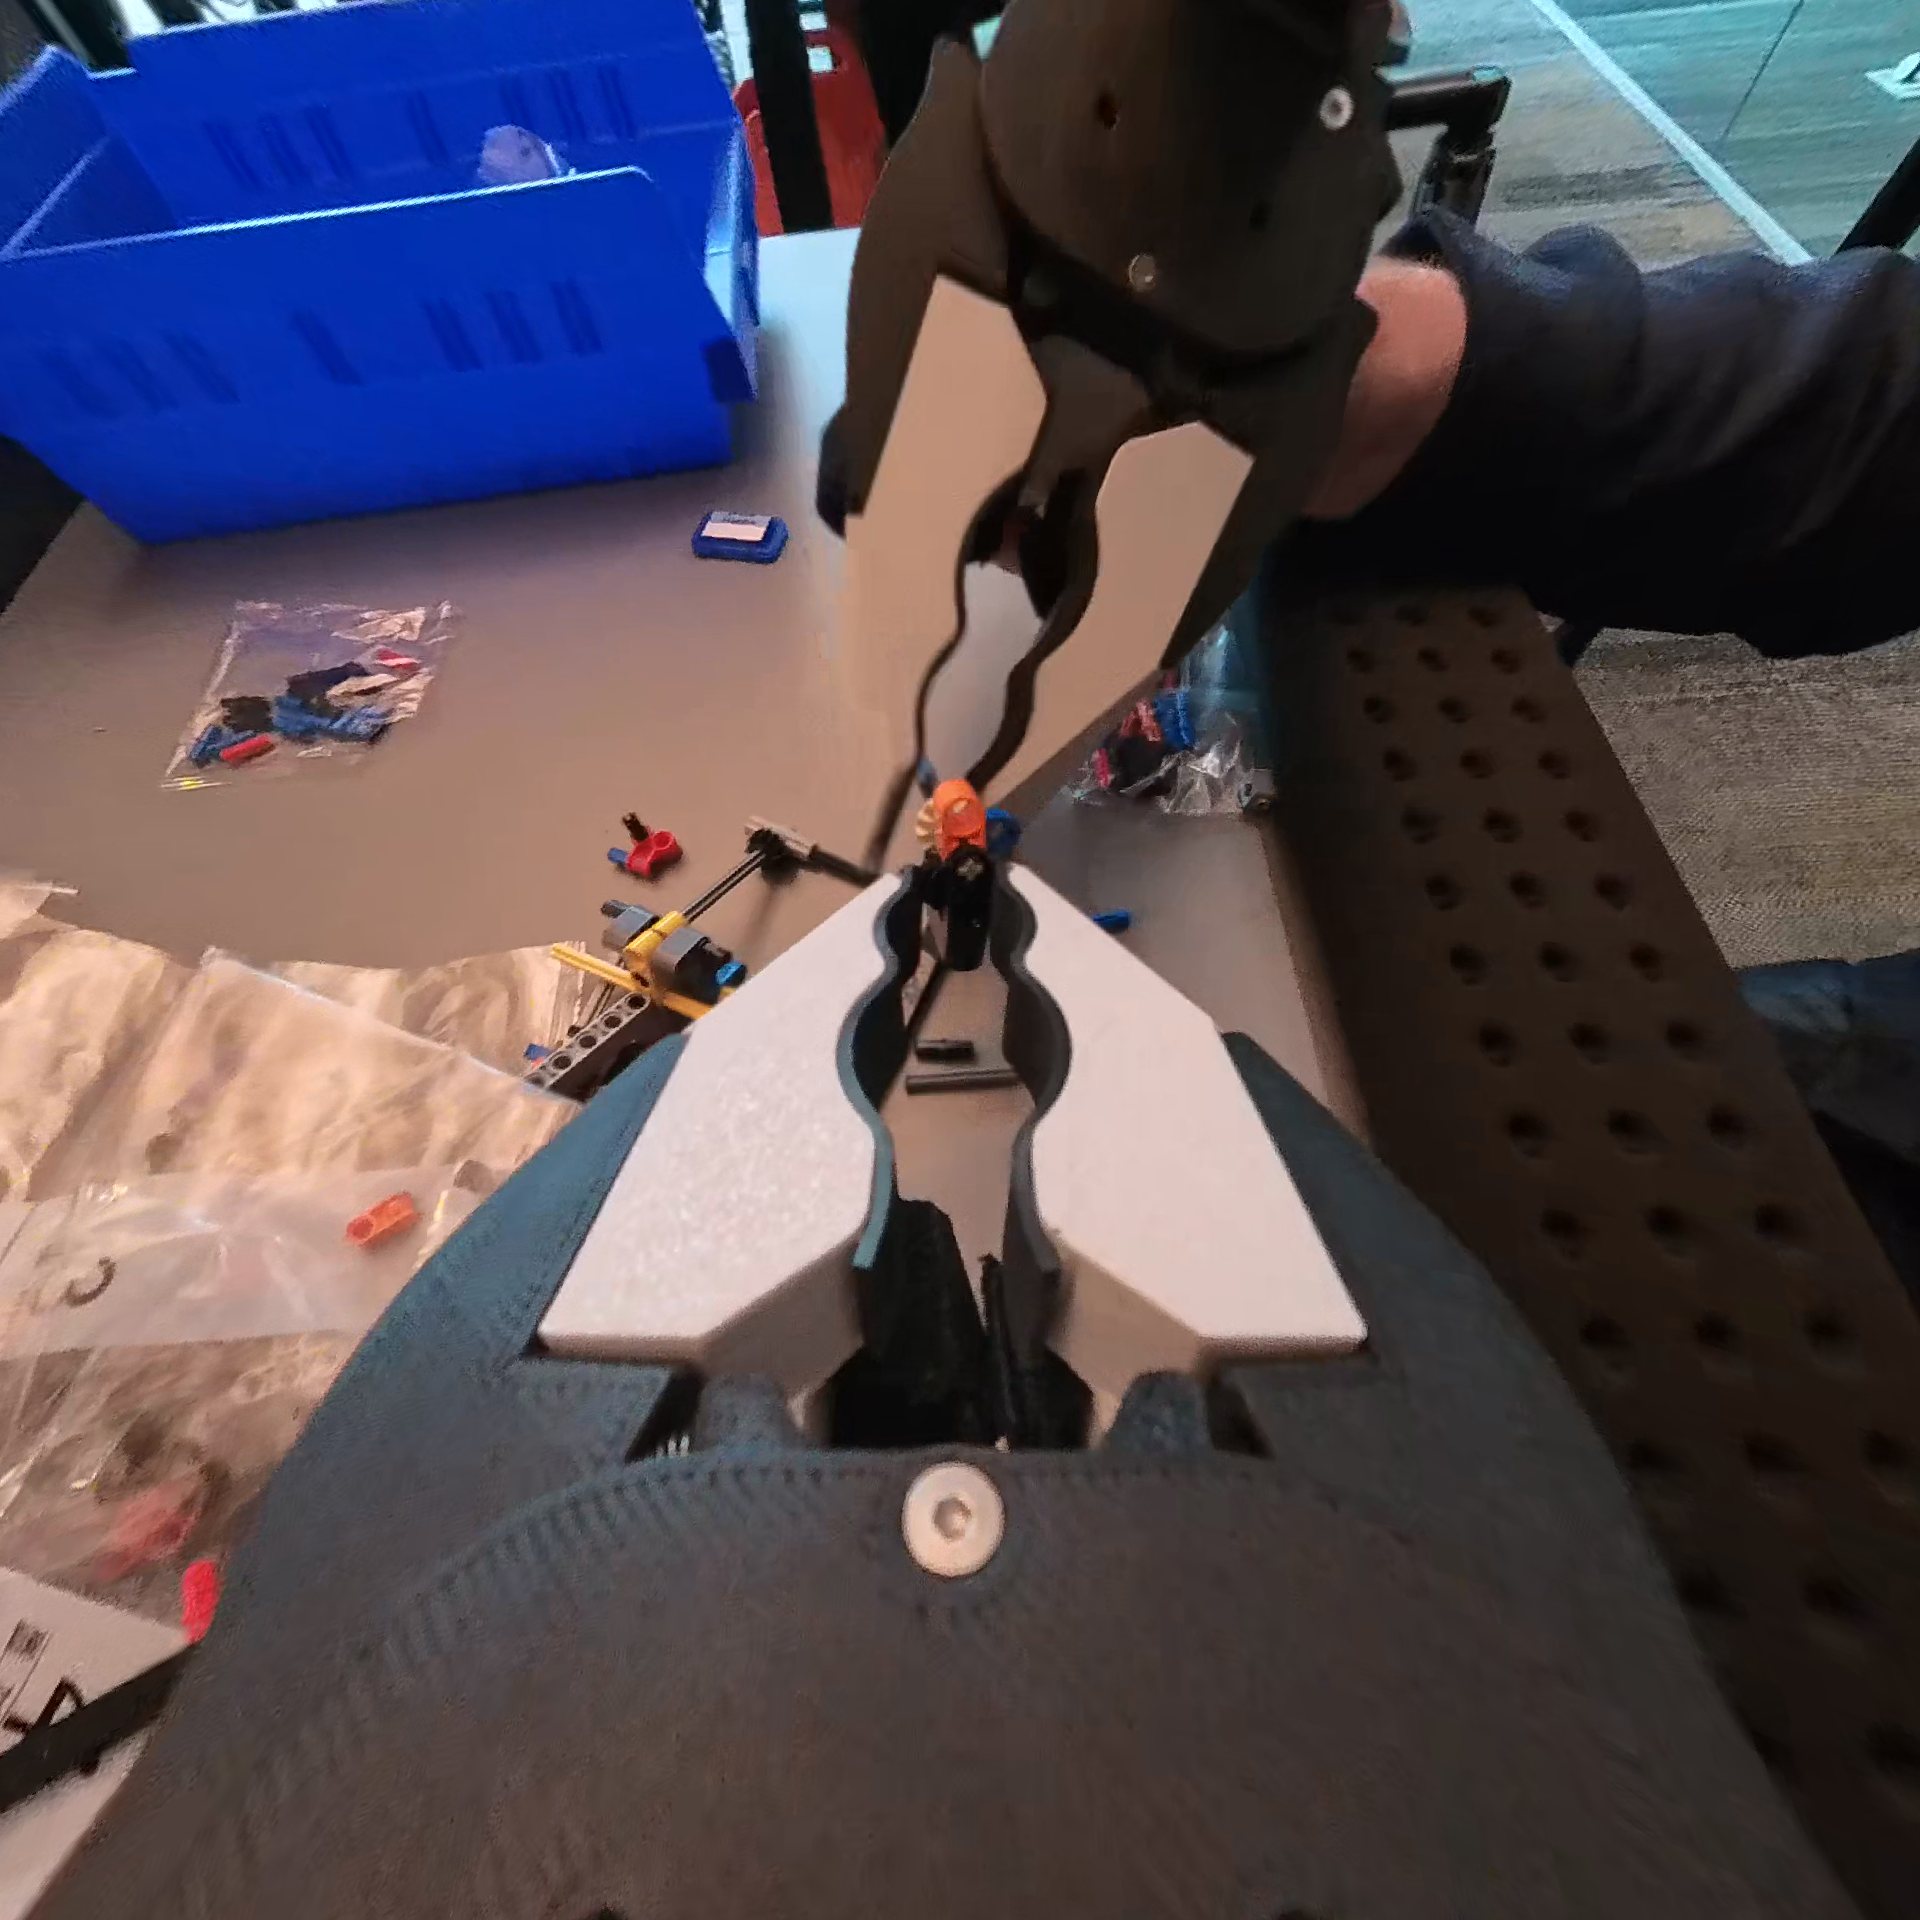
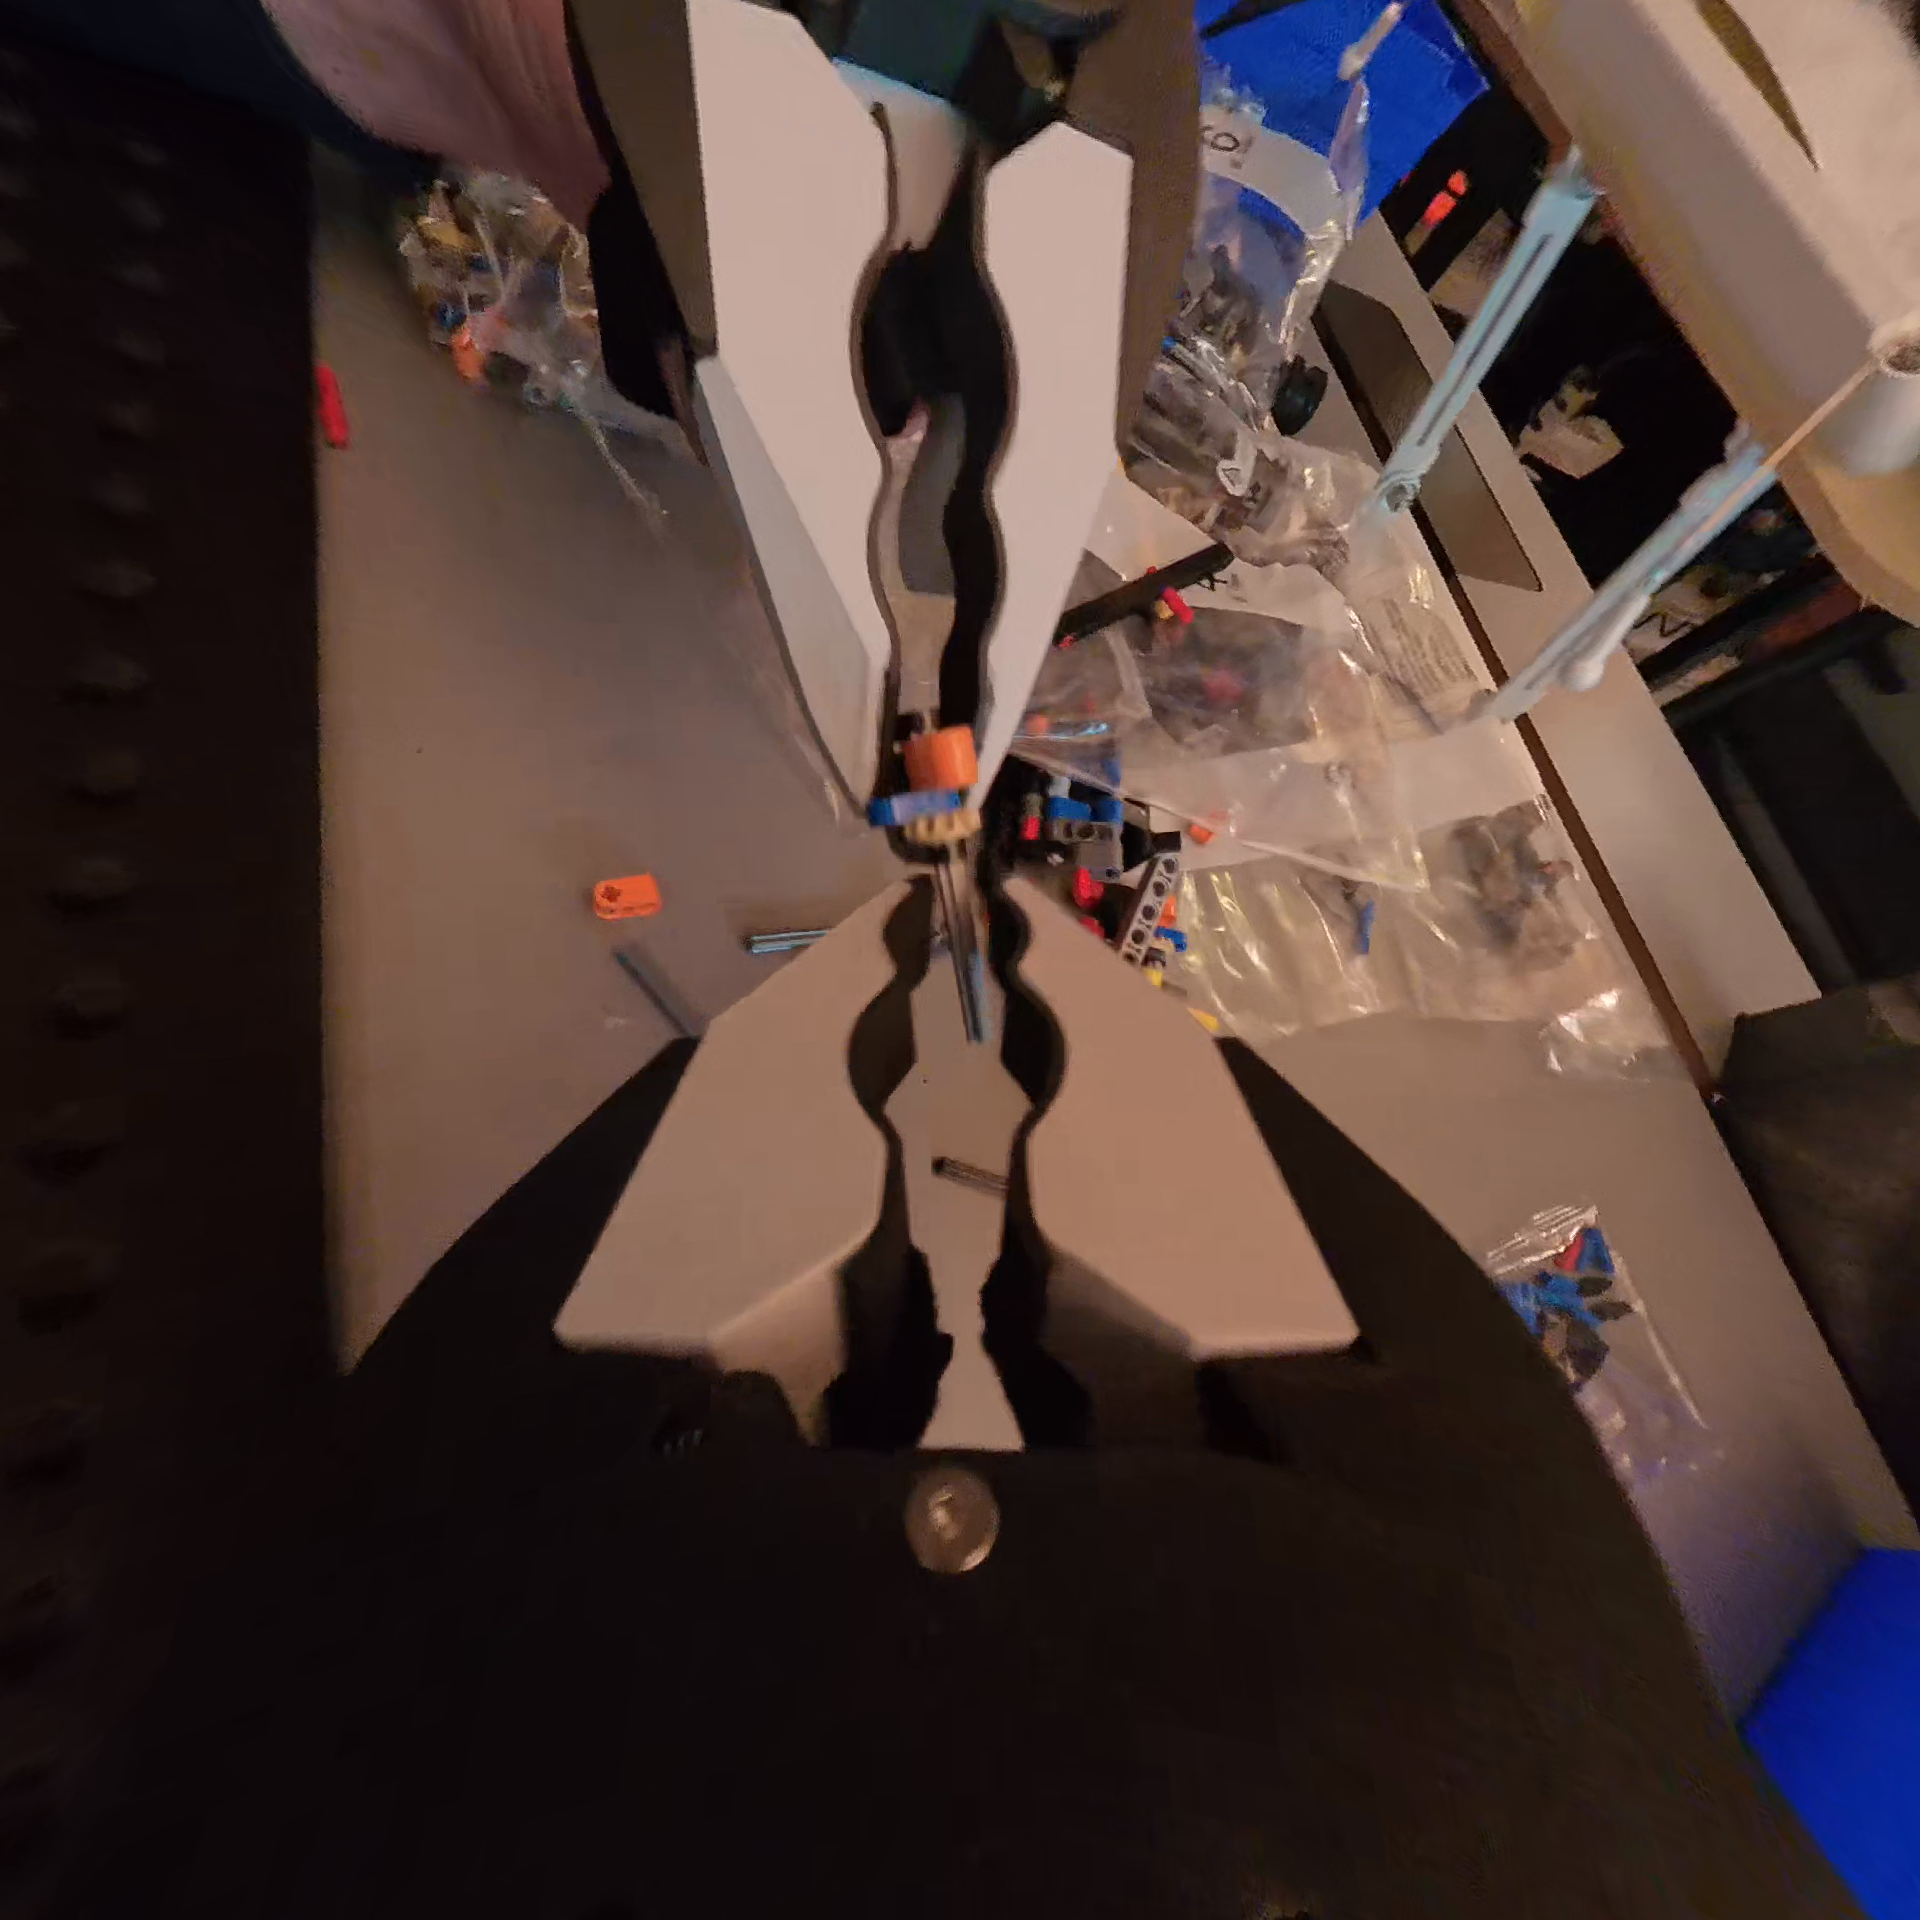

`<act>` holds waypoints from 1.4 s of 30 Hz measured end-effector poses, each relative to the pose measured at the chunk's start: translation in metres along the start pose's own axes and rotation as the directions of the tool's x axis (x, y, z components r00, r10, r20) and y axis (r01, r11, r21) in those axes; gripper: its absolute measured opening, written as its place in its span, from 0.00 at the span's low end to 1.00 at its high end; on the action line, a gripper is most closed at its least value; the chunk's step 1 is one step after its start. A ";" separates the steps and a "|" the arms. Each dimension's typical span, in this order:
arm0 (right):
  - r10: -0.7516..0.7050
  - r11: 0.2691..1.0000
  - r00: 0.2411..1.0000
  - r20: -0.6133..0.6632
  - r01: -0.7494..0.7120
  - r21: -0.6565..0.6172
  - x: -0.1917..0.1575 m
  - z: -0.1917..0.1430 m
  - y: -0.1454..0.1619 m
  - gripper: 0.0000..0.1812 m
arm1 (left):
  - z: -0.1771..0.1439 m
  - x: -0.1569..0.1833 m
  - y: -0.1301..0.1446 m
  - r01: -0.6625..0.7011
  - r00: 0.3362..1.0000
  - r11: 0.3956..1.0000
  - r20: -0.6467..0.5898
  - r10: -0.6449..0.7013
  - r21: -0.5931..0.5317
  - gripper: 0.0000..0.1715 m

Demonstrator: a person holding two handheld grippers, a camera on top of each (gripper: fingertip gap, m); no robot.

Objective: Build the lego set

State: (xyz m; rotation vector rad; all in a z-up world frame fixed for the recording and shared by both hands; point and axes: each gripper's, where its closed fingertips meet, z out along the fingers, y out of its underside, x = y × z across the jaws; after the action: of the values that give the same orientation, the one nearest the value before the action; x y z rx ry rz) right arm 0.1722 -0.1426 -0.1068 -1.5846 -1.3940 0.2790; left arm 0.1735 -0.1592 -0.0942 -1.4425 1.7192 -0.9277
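Observation:
My left gripper (image 1: 951, 888) is shut on a small lego assembly (image 1: 958, 904): a black piece topped by an orange connector (image 1: 956, 816) and a tan gear (image 1: 928, 823). In the right wrist view the left gripper (image 2: 932, 800) comes down from the top, with the orange connector (image 2: 938, 758), a blue piece (image 2: 909, 807) and the tan gear (image 2: 940, 829) at its tips. My right gripper (image 2: 956, 896) is closed on a thin grey axle (image 2: 964, 961) that points into the gear. In the left wrist view the right gripper (image 1: 940, 831) meets the assembly tip to tip.
A blue bin (image 1: 364, 343) stands at the back left. A bag of parts (image 1: 312, 696), a yellow and grey partial build (image 1: 665, 956), loose black pins (image 1: 956, 1081) and an orange piece (image 2: 627, 896) lie on the grey table. More bags (image 2: 1299, 727) lie nearby, beside a perforated dark mat (image 1: 1558, 1039).

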 end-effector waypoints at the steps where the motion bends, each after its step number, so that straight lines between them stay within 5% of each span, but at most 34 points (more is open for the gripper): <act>1: -0.015 1.000 1.000 -0.003 0.015 -0.023 -0.001 0.002 0.002 0.01 | 0.002 0.000 0.001 -0.006 1.000 1.000 0.005 0.006 -0.014 0.07; 8: 0.000 0.996 1.000 0.012 0.001 -0.091 -0.005 0.003 0.008 0.01 | 0.001 -0.001 0.000 0.001 1.000 1.000 0.009 -0.001 0.001 0.07; 35: 0.154 0.988 0.983 0.103 -0.151 -0.031 -0.010 0.003 0.002 0.01 | 0.003 0.002 -0.029 0.085 0.994 0.986 0.059 -0.094 0.142 0.06; 42: 0.106 0.988 0.993 0.044 -0.100 -0.118 -0.006 0.008 0.016 0.00 | 0.008 -0.001 -0.013 -0.007 0.997 1.000 0.074 0.005 0.028 0.07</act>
State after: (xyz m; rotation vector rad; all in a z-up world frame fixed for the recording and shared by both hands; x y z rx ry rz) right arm 0.1745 -0.1414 -0.1255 -1.7594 -1.3902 0.3065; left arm 0.1867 -0.1603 -0.0871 -1.4352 1.6496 -0.8815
